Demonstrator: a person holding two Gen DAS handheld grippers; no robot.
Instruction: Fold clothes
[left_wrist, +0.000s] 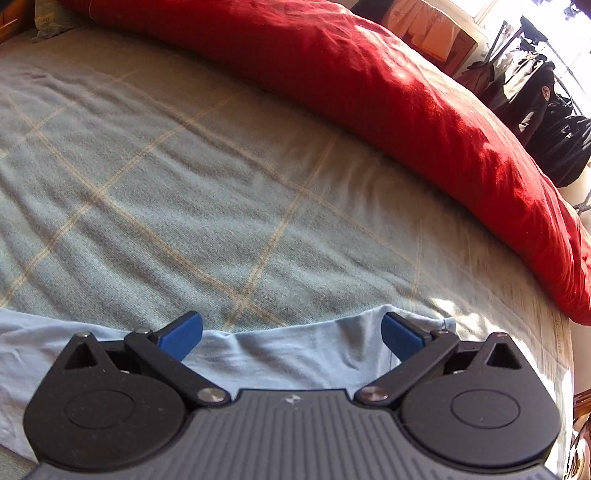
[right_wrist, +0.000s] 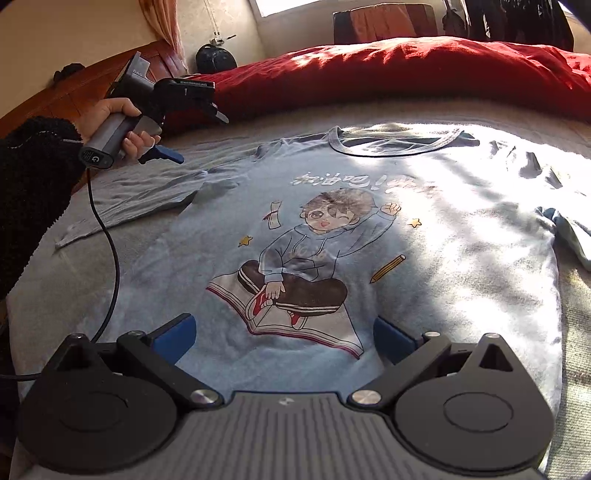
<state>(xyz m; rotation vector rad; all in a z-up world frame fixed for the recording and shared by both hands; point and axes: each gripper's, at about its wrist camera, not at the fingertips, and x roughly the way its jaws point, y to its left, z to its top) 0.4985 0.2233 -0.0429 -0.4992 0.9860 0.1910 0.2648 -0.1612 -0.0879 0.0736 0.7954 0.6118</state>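
While one light-blue T-shirt (right_wrist: 332, 229) lies flat on the bed (left_wrist: 184, 184) beside one red duvet (left_wrist: 369, 85), two grippers, left (left_wrist: 291, 336) and right (right_wrist: 284, 339), hover with jaws apart, gripping nothing.

Left gripper (left_wrist: 291, 338) and right gripper (right_wrist: 284, 341) both hover, fingers spread wide.

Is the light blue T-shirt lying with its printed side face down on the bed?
No, the T-shirt lies flat on the bed with its cartoon print of a child sitting on a book facing up.
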